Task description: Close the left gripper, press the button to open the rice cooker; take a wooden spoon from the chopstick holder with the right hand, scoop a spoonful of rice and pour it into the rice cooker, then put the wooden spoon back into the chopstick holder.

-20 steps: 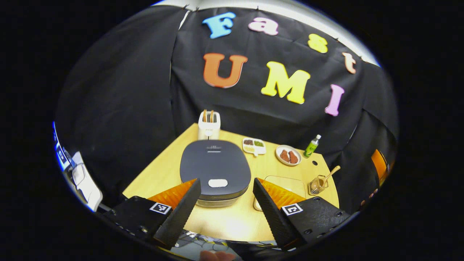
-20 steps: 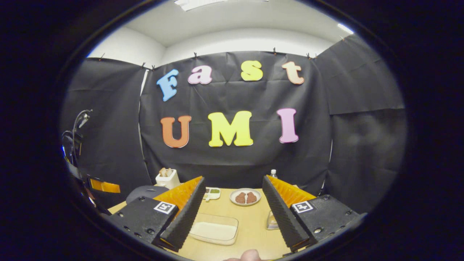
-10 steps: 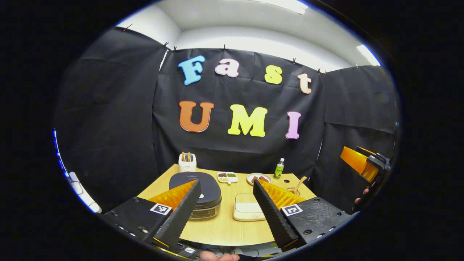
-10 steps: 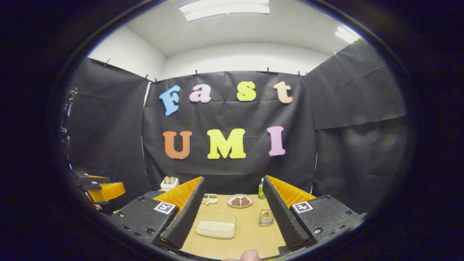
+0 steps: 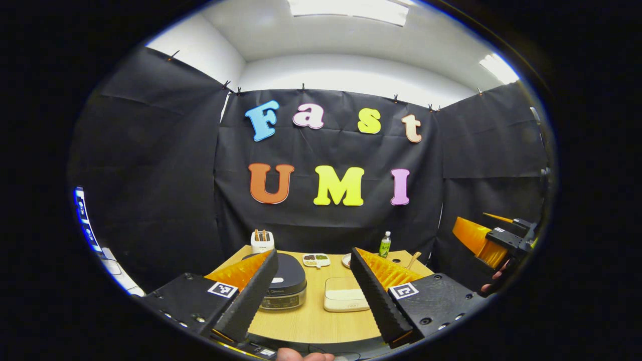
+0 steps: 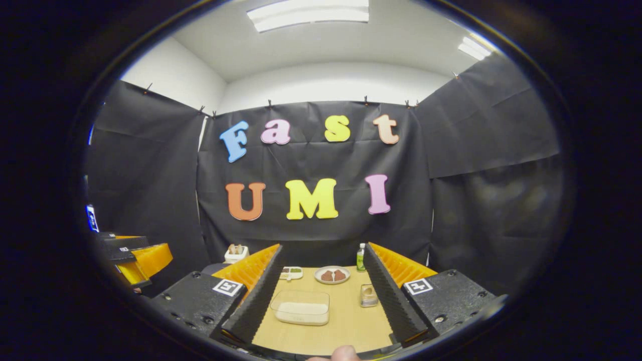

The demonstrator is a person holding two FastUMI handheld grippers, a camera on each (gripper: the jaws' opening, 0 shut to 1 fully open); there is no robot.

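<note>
this is a recording booth made to look like a small kitchen, inside a plain room. black cloth walls (image 6: 481,150) are clipped up on three sides, and a white ceiling with long lamps (image 6: 308,10) shows above them. a light wooden bench (image 5: 311,316) holds kitchen things: a dark rice cooker with a closed lid (image 5: 286,286), a white toaster (image 5: 262,241), a clear box of white rice (image 6: 301,307), a round plate of brown food (image 6: 332,275) and a small green bottle (image 6: 360,257).
</note>
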